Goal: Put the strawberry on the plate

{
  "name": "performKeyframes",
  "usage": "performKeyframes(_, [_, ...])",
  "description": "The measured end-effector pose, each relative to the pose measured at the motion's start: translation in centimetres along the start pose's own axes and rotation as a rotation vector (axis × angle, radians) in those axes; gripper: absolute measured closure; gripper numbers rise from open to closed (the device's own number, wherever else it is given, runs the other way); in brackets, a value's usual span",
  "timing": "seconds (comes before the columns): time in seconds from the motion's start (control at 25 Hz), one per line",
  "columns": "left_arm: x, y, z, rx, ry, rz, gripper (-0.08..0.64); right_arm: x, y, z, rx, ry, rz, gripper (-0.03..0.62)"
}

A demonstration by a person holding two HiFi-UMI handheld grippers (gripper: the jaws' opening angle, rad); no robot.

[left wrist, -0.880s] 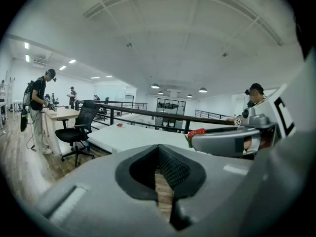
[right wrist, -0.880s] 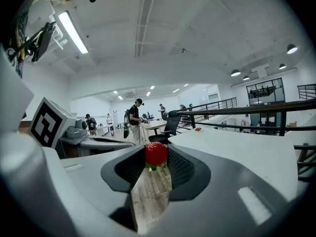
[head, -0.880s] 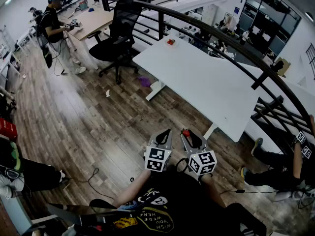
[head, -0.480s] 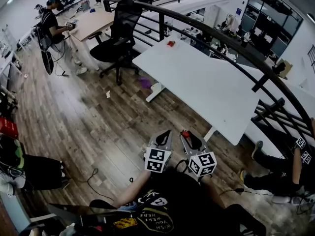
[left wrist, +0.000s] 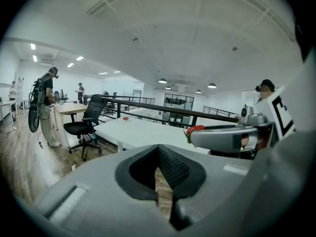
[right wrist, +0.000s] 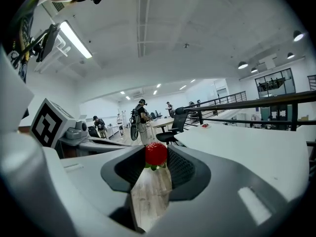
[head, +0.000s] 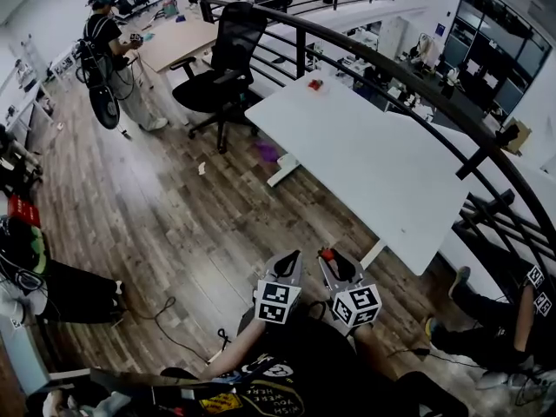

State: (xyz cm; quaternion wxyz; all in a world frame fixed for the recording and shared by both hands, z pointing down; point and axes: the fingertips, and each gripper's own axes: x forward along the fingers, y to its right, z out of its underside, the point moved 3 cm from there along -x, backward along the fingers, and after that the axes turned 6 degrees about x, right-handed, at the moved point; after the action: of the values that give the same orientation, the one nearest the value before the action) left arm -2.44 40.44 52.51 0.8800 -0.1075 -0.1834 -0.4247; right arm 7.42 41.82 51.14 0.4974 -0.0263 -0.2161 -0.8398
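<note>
Holding one strawberry pinched in my right gripper; left gripper has jaws pressed together. One white table ahead.

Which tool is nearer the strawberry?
Right. The right tool grips the strawberry between its tips. The left tool is beside it, shut and empty, not touching the strawberry.

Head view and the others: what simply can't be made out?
- Small red item on the white table, head view: too small to tell whether it sits on a plate.
- Strawberry, right gripper view: its sides hidden by the jaws gripping it.
- Person, head view: cut off by right edge.
</note>
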Motion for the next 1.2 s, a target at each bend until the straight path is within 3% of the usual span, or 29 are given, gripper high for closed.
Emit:
performKeyframes(0.72, [2.9,-10.9,-4.1,-0.002,0.064,0.03,0.555,9.7,-1.4,-4.5,-0.013,0.019,0.063,0.453])
performKeyframes(0.96, [3.7,-12.4,-3.6,-0.018,0.048,0.072,0.555,11.7,-2.7,-4.0,-0.001,0.001,0.075,0.453])
performKeyframes(1.2, [5.7,-12.9,-3.8,-0.023,0.033,0.085,0.555,13.6,-1.1,-4.7,-0.001,-0.016,0.072,0.453])
